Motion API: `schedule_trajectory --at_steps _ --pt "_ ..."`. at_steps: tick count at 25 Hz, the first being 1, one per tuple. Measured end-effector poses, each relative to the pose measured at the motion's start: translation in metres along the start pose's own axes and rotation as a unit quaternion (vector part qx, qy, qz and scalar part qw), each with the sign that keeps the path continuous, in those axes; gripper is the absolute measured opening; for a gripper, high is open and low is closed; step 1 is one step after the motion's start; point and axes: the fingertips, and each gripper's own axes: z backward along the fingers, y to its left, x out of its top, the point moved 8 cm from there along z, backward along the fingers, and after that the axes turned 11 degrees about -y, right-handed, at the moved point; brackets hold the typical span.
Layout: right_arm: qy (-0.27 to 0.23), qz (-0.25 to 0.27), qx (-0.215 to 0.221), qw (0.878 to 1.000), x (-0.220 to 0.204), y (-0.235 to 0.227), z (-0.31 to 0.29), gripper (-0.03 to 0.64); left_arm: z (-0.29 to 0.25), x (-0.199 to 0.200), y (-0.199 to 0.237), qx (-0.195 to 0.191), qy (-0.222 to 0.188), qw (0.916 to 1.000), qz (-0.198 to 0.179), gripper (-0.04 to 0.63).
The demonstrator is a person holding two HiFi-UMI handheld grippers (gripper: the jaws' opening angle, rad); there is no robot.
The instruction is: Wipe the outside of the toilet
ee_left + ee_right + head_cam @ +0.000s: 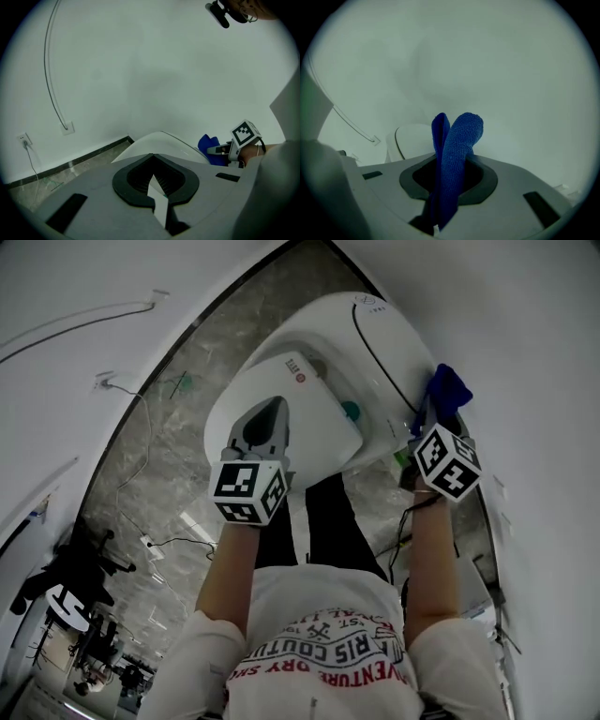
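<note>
Gripping a blue cloth (448, 388), right gripper (429, 420) hovers beside white toilet (375, 343) on marble floor (178, 456); left gripper (270, 416) closed, empty.

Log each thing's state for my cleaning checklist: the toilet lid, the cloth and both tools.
toilet lid: down, closed.
blue cloth: folded, clamped in the right tool, sticking up past its tips.
right tool: shut on the blue cloth.
left tool: shut, nothing in it.
</note>
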Motion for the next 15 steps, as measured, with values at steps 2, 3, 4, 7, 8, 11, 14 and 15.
schedule_trajectory --at_steps 2,3,4,7,8,11,14,15 --pt "0.007 0.044 0.029 0.999 0.008 0.006 -0.010 0.077 -0.007 -0.008 0.001 0.000 0.003 0.9999 0.013 0.006" --pt "0.013 0.069 0.043 0.997 0.012 0.009 -0.015 0.077 -0.011 -0.011 0.001 -0.001 0.004 0.9998 0.020 0.006" --pt "0.017 0.092 0.056 0.994 0.015 0.012 -0.020 0.077 -0.015 -0.015 0.002 -0.001 0.004 0.9997 0.024 0.006" --pt "0.029 0.137 0.089 0.986 0.023 0.017 -0.032 0.077 -0.027 -0.020 0.009 0.002 -0.001 0.9996 0.028 0.006" --pt "0.032 0.148 0.098 0.984 0.025 0.019 -0.035 0.077 -0.031 -0.022 0.012 0.003 -0.003 0.9996 0.028 0.006" --pt "0.036 0.181 0.120 0.975 0.033 0.027 -0.048 0.077 -0.045 -0.023 0.018 -0.003 -0.009 0.9996 0.027 0.006" --pt "0.041 0.195 0.140 0.970 0.043 0.036 -0.063 0.077 -0.055 -0.023 0.022 -0.012 -0.012 0.9996 0.022 0.006" --pt "0.043 0.196 0.146 0.969 0.046 0.039 -0.069 0.077 -0.057 -0.023 0.023 -0.013 -0.012 0.9996 0.021 0.006"
